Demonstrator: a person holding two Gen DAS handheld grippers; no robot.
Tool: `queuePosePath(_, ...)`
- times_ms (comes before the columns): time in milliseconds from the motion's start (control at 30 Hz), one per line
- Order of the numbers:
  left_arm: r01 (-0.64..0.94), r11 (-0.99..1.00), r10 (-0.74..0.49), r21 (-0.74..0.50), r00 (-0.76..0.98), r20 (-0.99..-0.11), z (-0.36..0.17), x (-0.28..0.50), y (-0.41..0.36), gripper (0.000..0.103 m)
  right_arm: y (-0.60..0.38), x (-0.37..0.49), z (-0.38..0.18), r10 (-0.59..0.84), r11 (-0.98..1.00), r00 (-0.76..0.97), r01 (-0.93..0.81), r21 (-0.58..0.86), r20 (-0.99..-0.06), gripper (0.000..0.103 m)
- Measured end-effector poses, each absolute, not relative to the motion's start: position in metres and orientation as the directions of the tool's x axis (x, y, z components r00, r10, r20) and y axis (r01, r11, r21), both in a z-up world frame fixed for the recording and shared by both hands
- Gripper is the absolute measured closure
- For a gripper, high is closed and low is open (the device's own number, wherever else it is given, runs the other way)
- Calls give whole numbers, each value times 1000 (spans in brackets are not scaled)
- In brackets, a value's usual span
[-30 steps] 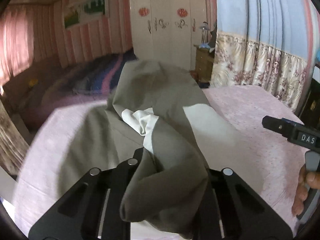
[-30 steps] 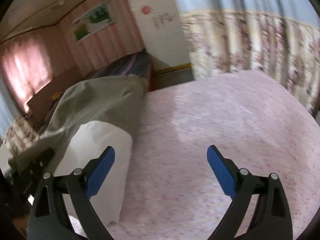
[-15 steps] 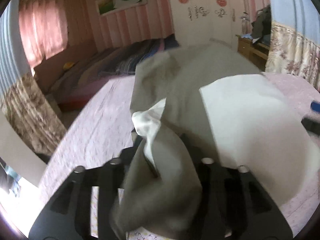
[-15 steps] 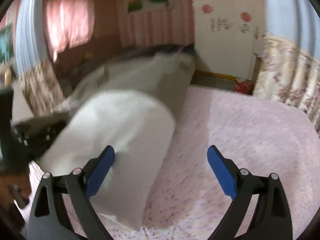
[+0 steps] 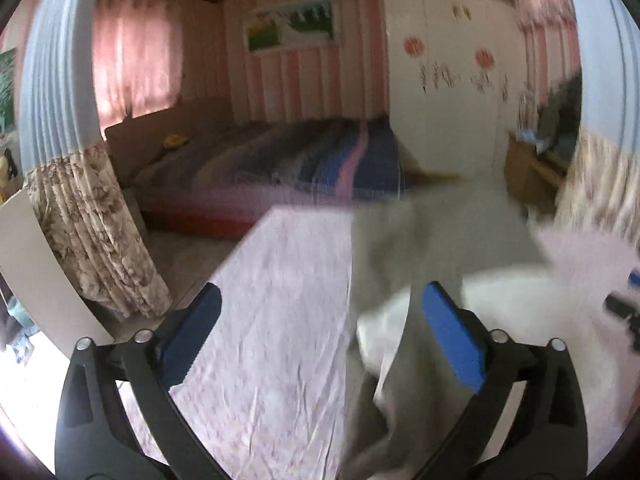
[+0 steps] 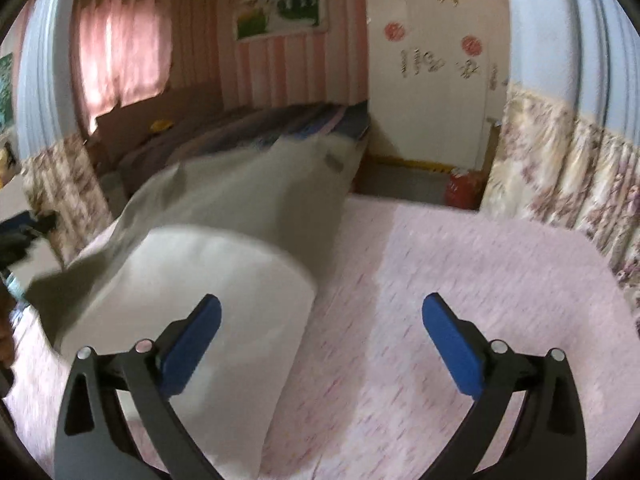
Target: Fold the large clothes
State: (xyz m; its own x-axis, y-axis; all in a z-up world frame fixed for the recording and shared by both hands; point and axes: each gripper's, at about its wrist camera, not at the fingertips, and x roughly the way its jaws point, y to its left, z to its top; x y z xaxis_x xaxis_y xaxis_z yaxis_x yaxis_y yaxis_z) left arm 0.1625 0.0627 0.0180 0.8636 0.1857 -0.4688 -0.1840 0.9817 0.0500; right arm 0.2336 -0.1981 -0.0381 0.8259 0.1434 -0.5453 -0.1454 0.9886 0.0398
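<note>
While the pink bed carries it, the grey garment lies along the left side, its far end reaching the far edge, with its white lining turned up. Both the left claw and the right claw stand wide and hold nothing. I judge one fold is laid; next needs a new grip on an edge.

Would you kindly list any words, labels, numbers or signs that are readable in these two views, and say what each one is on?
No text can be read in either view.
Wardrobe: dark decorative marks and two round red stickers on its doors; blurred, no letters legible.
Wall picture: green and white shapes, no legible words.
Grey garment: a small dark patch, too blurred to read.
</note>
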Motion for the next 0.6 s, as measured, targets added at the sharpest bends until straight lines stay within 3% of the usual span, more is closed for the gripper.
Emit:
queuePosePath(167, -126, 989, 144, 71, 884, -444, 47, 210, 34, 3, -198, 288, -14, 115, 993, 850, -85, 81, -514, 2)
queuePosePath(267, -79, 995, 101, 66, 877, -470, 32, 252, 27, 3, -192, 322, -11, 113, 992, 846, -69, 104, -520, 2)
queuePosePath(433, -88, 985, 159, 151, 812, -561, -15, 305, 34, 3, -175, 363, -27, 113, 993, 821, -73, 94, -560, 2)
queuePosePath(600, -91, 983, 173, 162, 765, -620, -54, 324, 45, 3, -145, 393, -63, 97, 994, 775, -107, 21, -625, 2)
